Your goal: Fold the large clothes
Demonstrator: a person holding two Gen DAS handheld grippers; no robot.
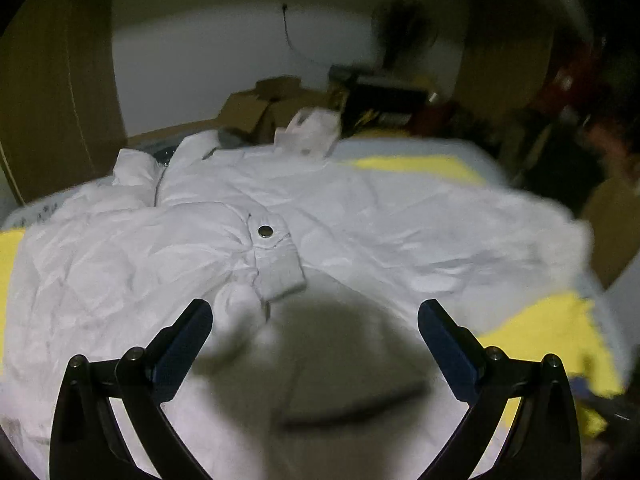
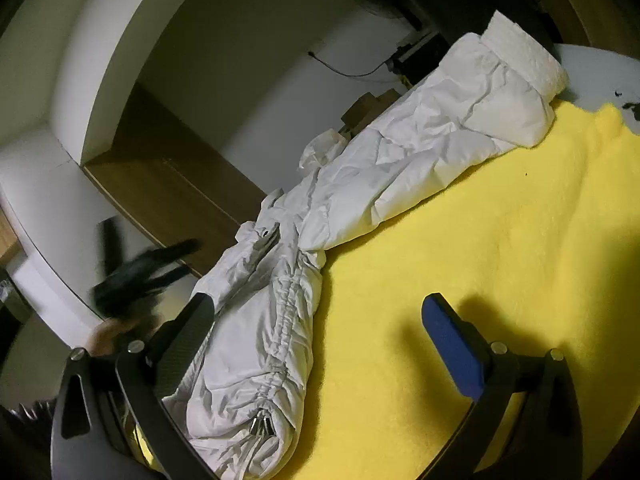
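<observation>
1. Your white puffer jacket [image 1: 224,240] lies crumpled on the yellow blanket [image 2: 480,248]; a snap-button tab [image 1: 266,232] faces up; one sleeve [image 2: 460,128] stretches away, its cuff at the blanket's far edge.
2. Your left gripper [image 1: 316,320] hovers over the jacket; fingers spread wide, nothing between.
3. Your right gripper [image 2: 320,316] is spread wide; its left finger overlaps the jacket's gathered edge; grips nothing.

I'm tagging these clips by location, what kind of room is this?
Probably a home bedroom or spare room: a white jacket lies on a yellow blanket, with cardboard boxes and a wooden cabinet along the wall.
</observation>
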